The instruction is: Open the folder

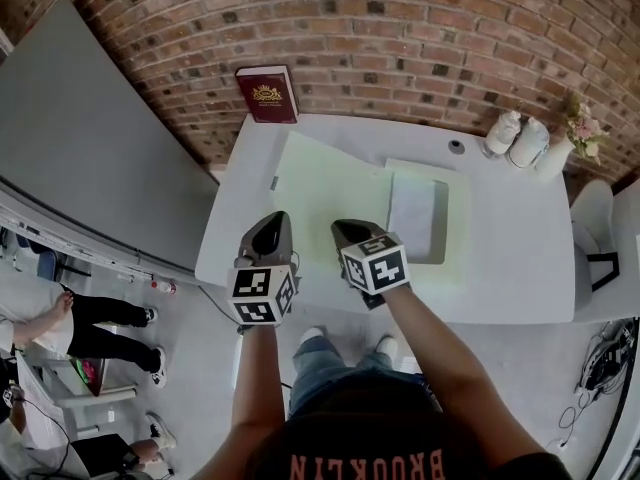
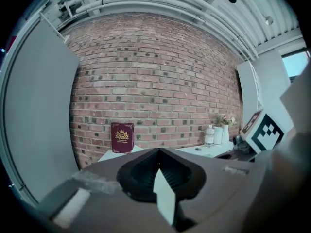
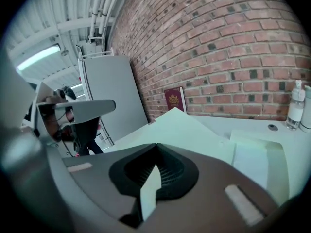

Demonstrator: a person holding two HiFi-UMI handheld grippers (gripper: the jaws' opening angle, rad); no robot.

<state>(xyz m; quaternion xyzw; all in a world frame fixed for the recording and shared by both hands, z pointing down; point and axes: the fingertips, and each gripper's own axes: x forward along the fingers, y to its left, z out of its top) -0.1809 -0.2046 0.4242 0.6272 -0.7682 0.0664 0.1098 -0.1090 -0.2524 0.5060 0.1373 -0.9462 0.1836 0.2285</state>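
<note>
"BROOKLYN" in orange capitals across the person's dark shirt [image 1: 400, 436]

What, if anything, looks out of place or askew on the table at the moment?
Only the folder: it is open, but its left cover seems to stand tilted up rather than lying flat, as the right gripper view shows best. The white sheet lies inside it. Nothing looks spilled or damaged.

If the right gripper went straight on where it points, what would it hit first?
Probably the pale green folder cover, just ahead of the right gripper; depth is unclear.
</note>
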